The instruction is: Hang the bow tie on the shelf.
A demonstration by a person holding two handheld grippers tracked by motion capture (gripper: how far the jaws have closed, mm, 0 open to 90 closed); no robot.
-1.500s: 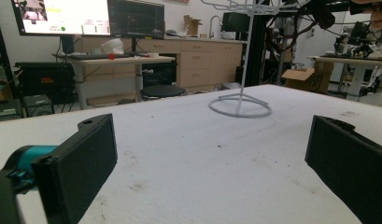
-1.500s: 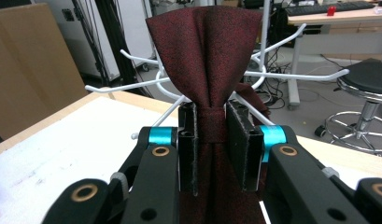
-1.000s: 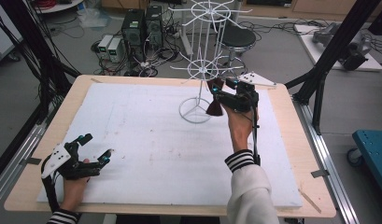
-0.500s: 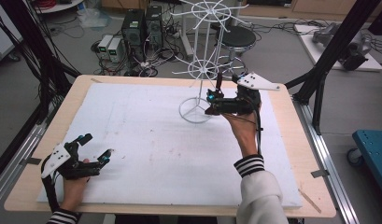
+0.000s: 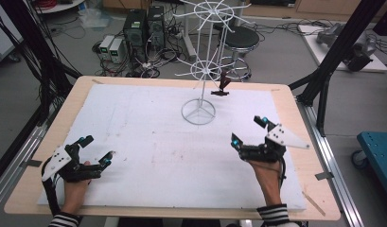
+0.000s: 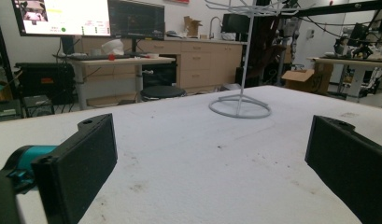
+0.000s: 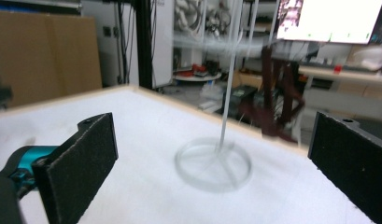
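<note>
A white wire rack (image 5: pixel 206 52) stands on its ring base (image 5: pixel 199 112) at the back middle of the white mat. A small dark red item (image 5: pixel 223 85) hangs from one of its lower arms. My right gripper (image 5: pixel 248 129) sits low over the mat's near right, well back from the rack. Its jaws have just been opening and now stand open with nothing between them. In the right gripper view (image 7: pixel 207 172) the ring base (image 7: pixel 213 163) and the dark red item (image 7: pixel 277 102) show blurred ahead. My left gripper (image 5: pixel 96 149) rests open and empty at the near left, facing the ring base (image 6: pixel 239 106).
The white mat (image 5: pixel 148 137) covers a wooden table (image 5: pixel 307 156). Black frame posts (image 5: pixel 333 56) rise at both sides. Behind the far edge stand computer boxes (image 5: pixel 144 23) and a stool (image 5: pixel 238 38). A blue cart (image 5: pixel 378 151) is at the right.
The right gripper let go of the dark red item, which now hangs on the rack. It then drew back toward the near right and sank, jaws wider. The left gripper stayed put.
</note>
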